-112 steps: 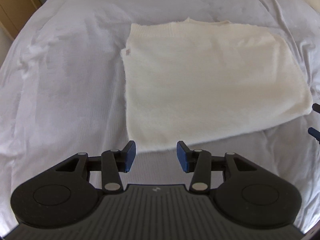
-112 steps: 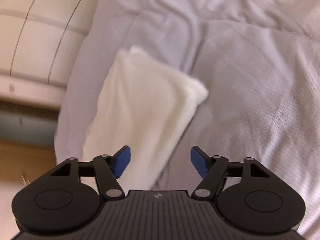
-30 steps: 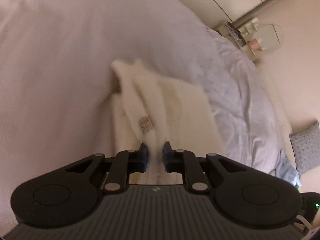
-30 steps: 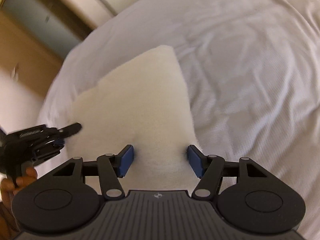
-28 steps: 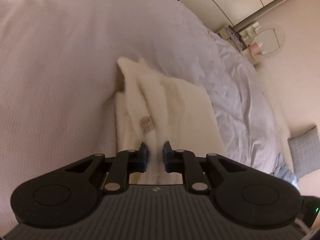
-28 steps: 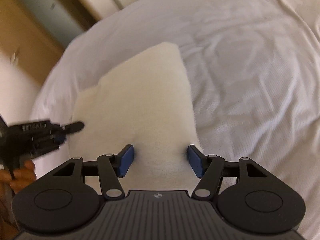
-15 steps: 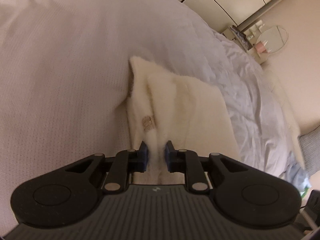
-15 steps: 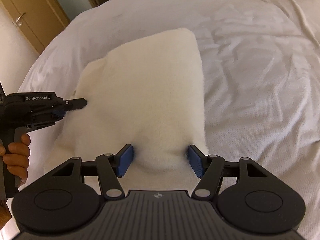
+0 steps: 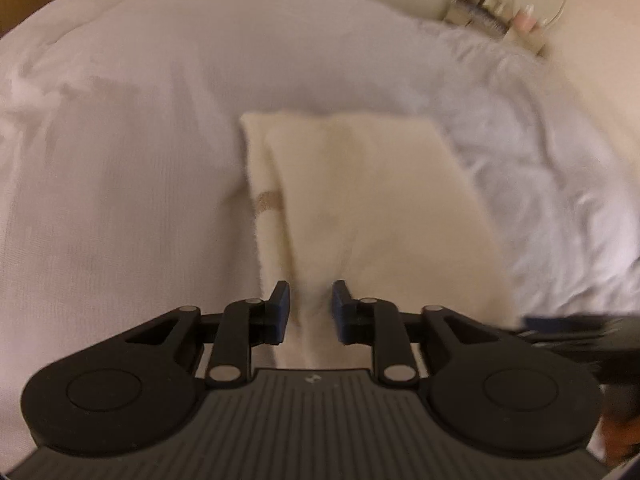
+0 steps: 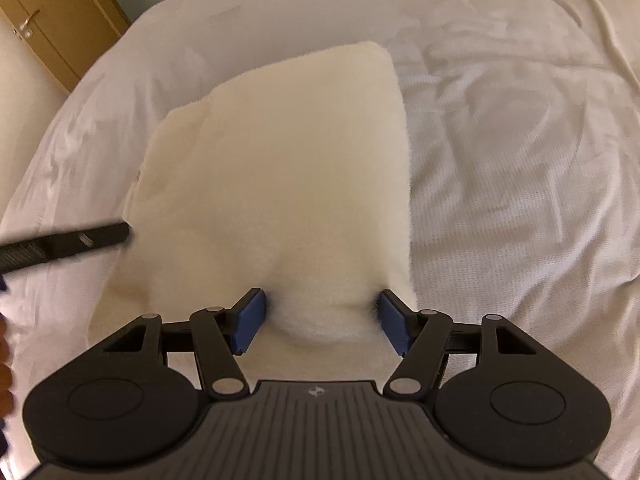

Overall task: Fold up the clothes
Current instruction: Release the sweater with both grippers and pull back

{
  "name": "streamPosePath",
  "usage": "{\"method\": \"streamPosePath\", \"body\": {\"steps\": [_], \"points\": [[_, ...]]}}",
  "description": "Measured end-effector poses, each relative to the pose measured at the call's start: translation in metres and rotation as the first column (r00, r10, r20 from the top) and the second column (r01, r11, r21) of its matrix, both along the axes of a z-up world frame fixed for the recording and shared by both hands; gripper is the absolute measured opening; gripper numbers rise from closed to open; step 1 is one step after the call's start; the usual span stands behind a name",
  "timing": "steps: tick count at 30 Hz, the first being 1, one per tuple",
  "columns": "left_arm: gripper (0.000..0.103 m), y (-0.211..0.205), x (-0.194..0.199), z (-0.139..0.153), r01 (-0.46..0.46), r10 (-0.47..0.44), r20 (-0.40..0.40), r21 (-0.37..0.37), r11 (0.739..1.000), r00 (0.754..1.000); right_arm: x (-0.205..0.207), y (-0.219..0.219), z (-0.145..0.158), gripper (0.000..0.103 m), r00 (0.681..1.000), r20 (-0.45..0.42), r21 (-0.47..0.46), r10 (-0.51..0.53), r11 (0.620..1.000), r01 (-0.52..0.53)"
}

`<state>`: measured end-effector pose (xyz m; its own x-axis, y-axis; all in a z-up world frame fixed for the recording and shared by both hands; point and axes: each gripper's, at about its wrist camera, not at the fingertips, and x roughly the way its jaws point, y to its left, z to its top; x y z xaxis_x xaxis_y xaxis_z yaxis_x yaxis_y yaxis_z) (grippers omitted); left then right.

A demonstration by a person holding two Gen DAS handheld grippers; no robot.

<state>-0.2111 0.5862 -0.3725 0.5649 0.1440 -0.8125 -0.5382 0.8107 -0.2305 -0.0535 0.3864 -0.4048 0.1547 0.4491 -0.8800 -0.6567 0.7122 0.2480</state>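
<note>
Both hand-held grippers grasp the cream sweater [image 10: 288,168] on the bed [image 10: 520,160]: left hand-held gripper [image 9: 308,308] pinching a bunched edge, right hand-held gripper [image 10: 320,320] clamping a thick fold. Folding looks nearly done; laying flat remains.

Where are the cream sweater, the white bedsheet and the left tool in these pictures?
sweater [image 10: 288,160], right wrist view, middle of its top layer.
bedsheet [image 10: 520,208], right wrist view, wrinkled bare part.
left tool [image 9: 308,306], left wrist view, midway between its fingertips.
</note>
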Motion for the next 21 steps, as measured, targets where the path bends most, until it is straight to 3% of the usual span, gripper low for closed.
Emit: {"method": "streamPosePath", "body": {"steps": [3,7,10,15,21], "points": [[0.019,-0.002,0.002,0.008,-0.021,0.022,-0.026,0.017,1.000,0.999,-0.002,0.006,-0.001,0.067,1.000,0.013,-0.028,0.020,0.999,-0.020],[0.015,-0.024,-0.011,0.048,-0.006,0.005,0.023,0.061,0.998,1.000,-0.005,0.006,0.006,0.067,0.999,0.028,-0.038,0.032,0.999,-0.031],[0.015,-0.042,-0.019,0.057,0.023,-0.025,0.030,0.060,0.998,0.999,-0.010,0.001,0.015,0.066,0.999,0.038,-0.028,0.039,0.999,-0.038],[0.023,-0.052,-0.013,0.012,0.025,-0.014,-0.164,0.065,0.998,0.986,-0.018,0.003,0.014,0.066,0.995,0.066,-0.060,0.081,0.995,-0.077],[0.022,-0.060,-0.015,0.048,-0.048,0.064,-0.208,0.085,0.995,0.976,-0.020,-0.007,0.029,0.063,0.992,0.081,-0.052,0.095,0.994,-0.091]]}}
